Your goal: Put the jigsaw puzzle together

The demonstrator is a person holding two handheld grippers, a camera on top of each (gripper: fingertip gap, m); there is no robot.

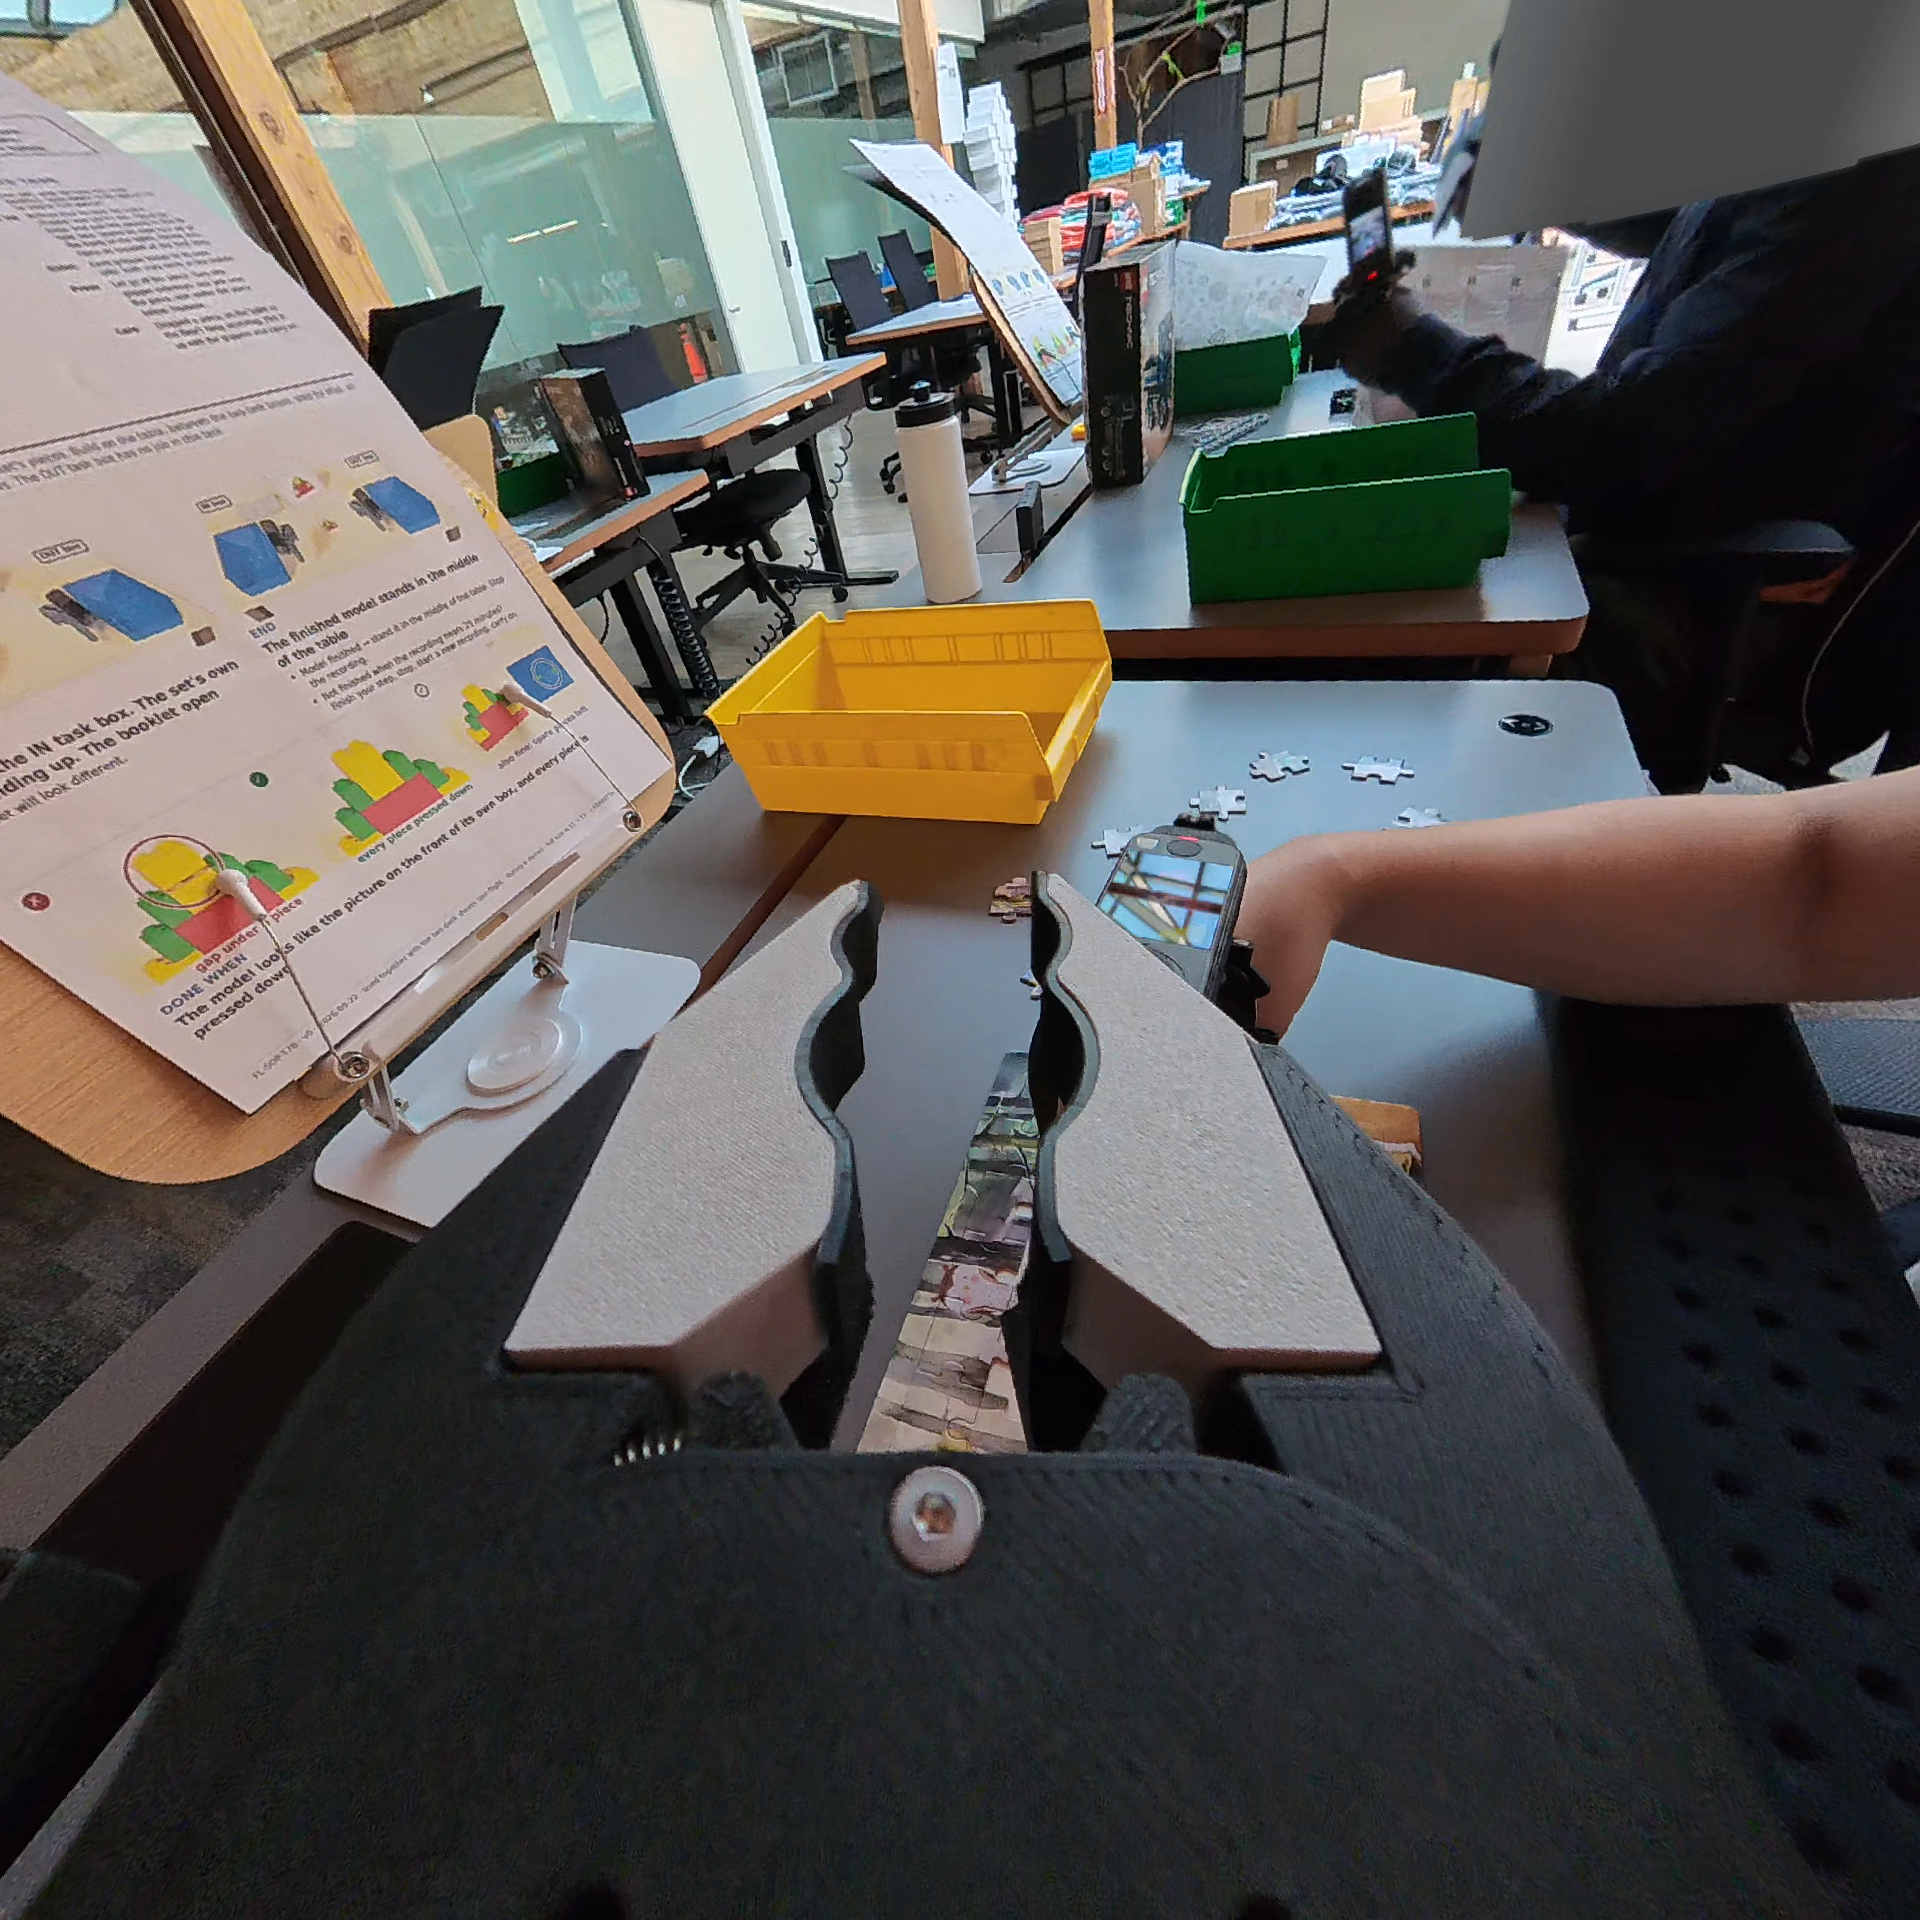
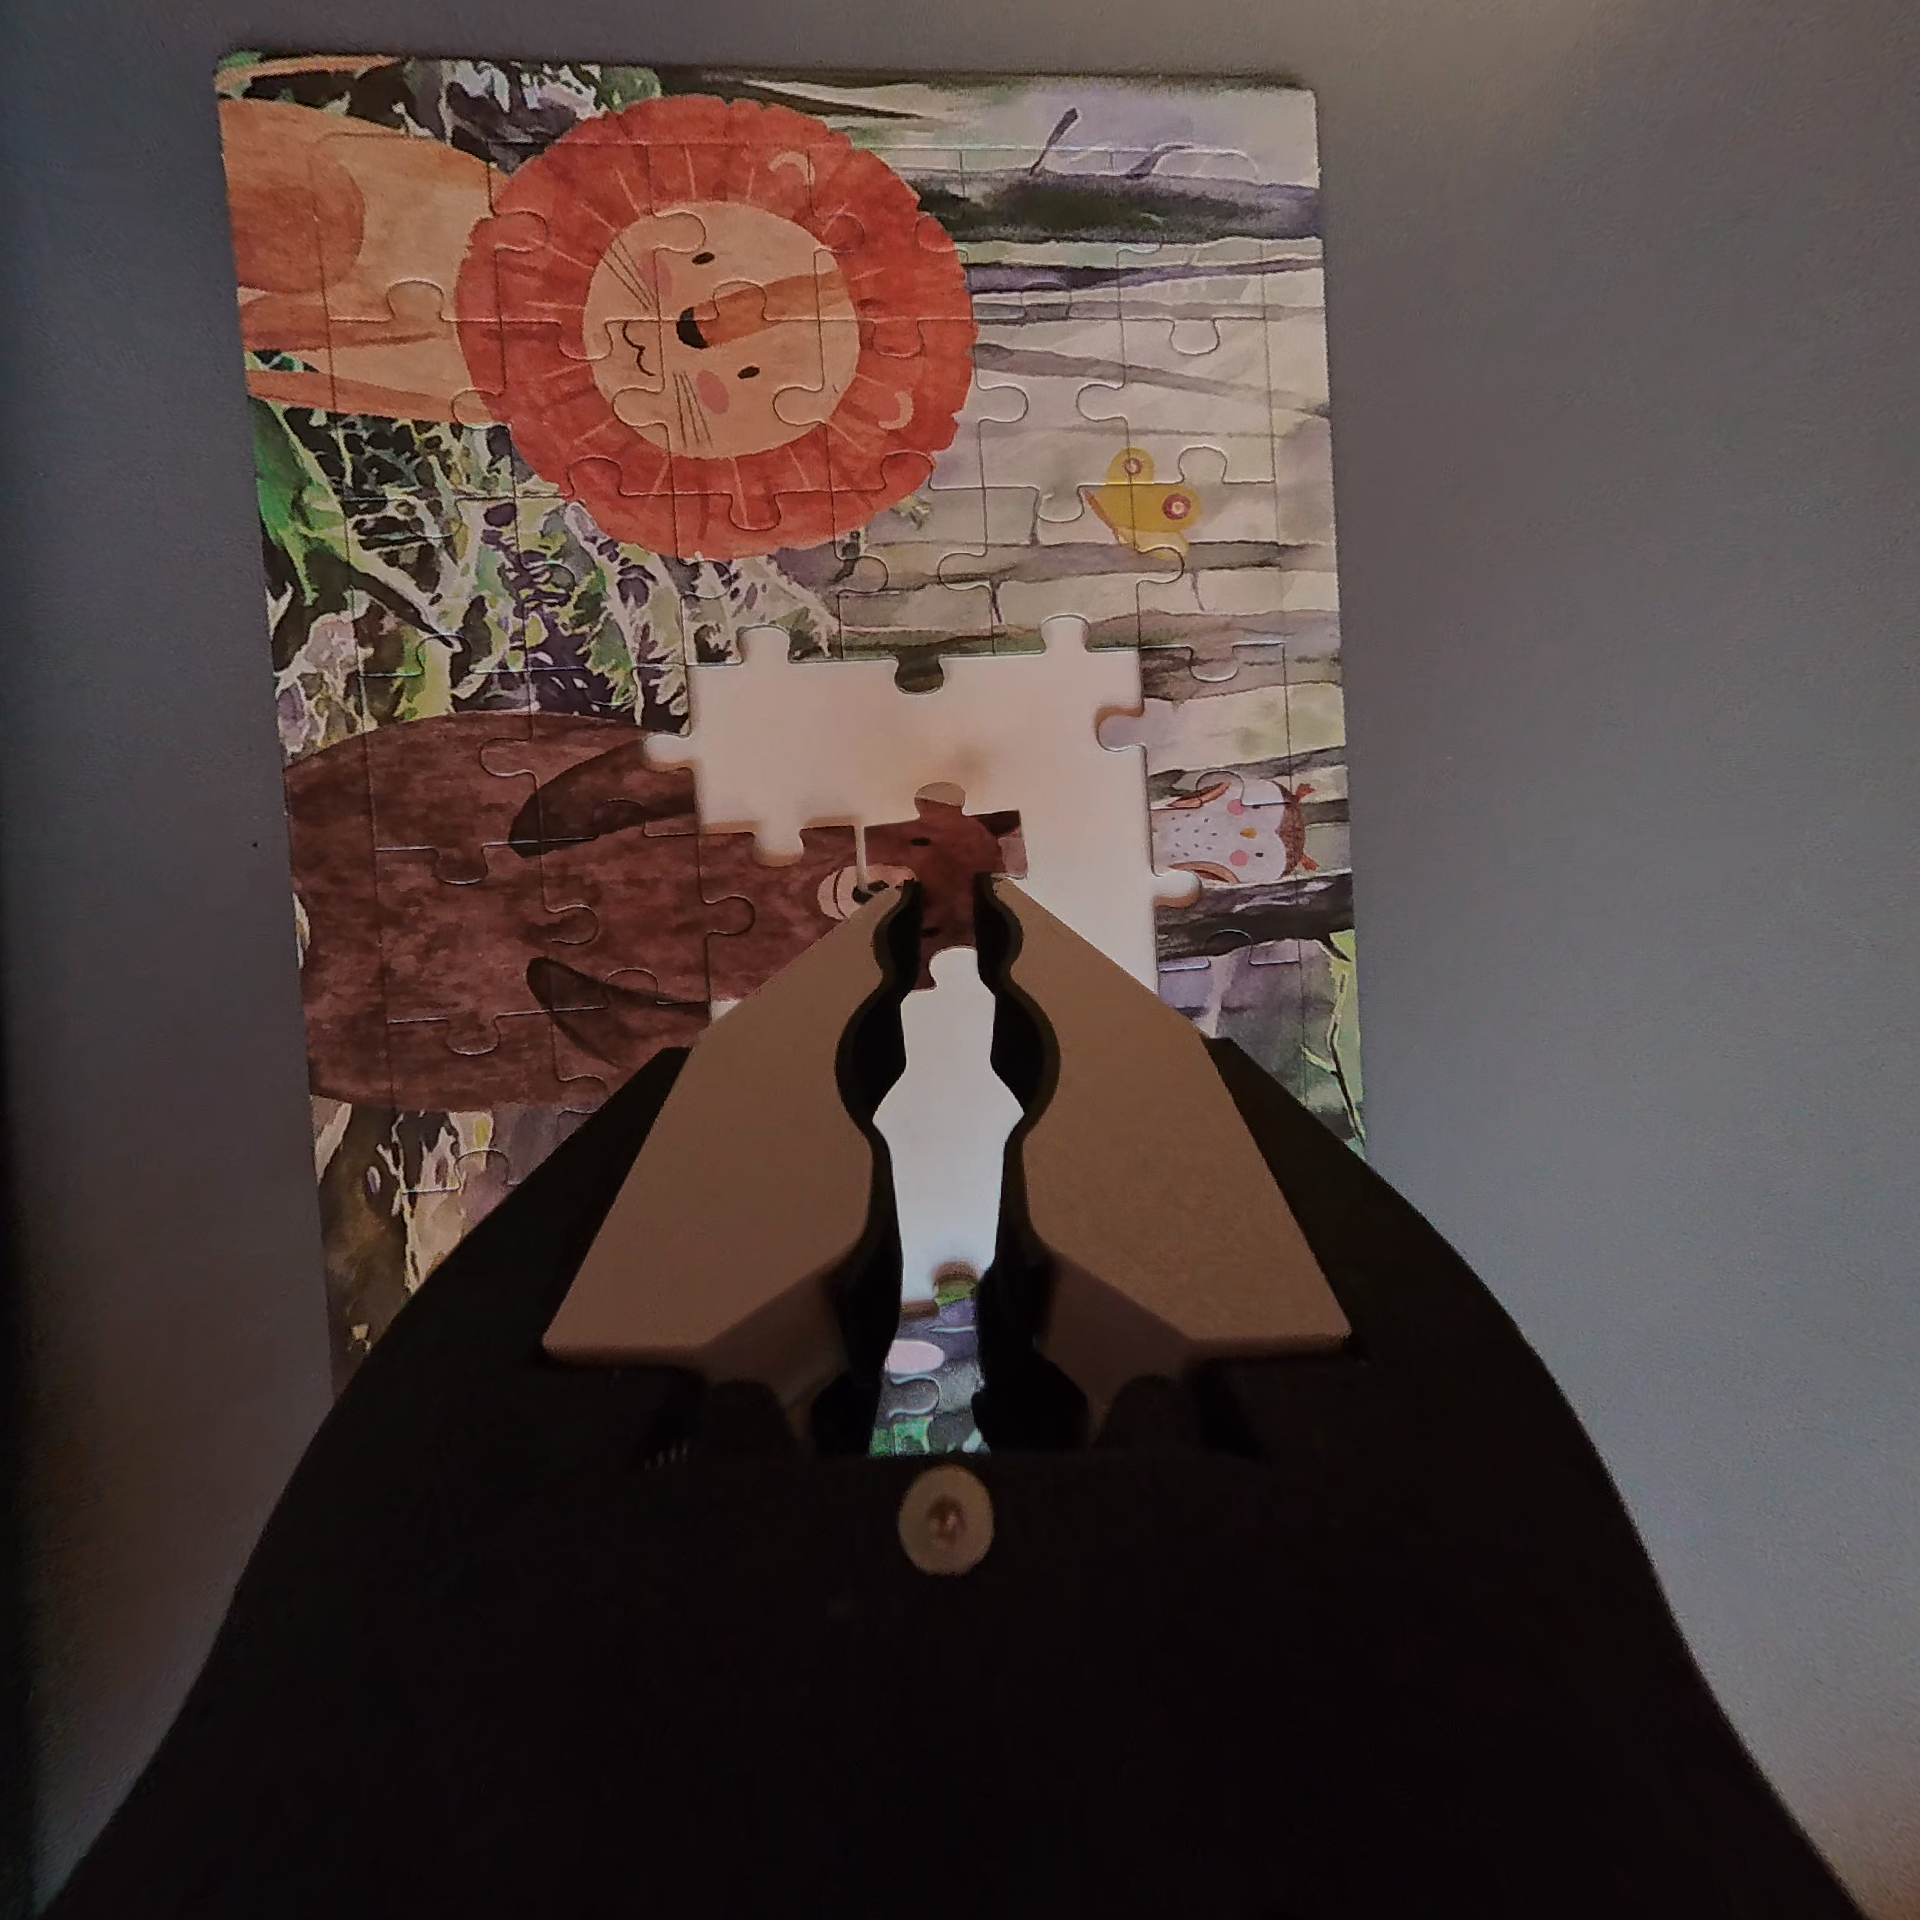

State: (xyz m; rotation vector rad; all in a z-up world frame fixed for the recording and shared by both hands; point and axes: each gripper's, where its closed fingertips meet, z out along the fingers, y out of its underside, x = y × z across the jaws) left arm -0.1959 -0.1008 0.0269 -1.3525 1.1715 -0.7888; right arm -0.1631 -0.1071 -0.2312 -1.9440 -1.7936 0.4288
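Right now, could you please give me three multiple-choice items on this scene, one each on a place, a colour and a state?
1. Where does the yellow bin stand?
A. on the dark table, beyond the left claw
B. on the floor
C. on the puzzle

2. What colour is the bare gap in the jigsaw puzzle?
A. black
B. white
C. green

3. What is the right claw doing?
A. hanging wide open
B. gripping a bottle
C. pinching a brown puzzle piece

Key: 1 A, the bin sits on the tabletop past the left claw; 2 B, the unfilled patch shows white; 3 C, its tips close on the brown piece at the gap's edge.
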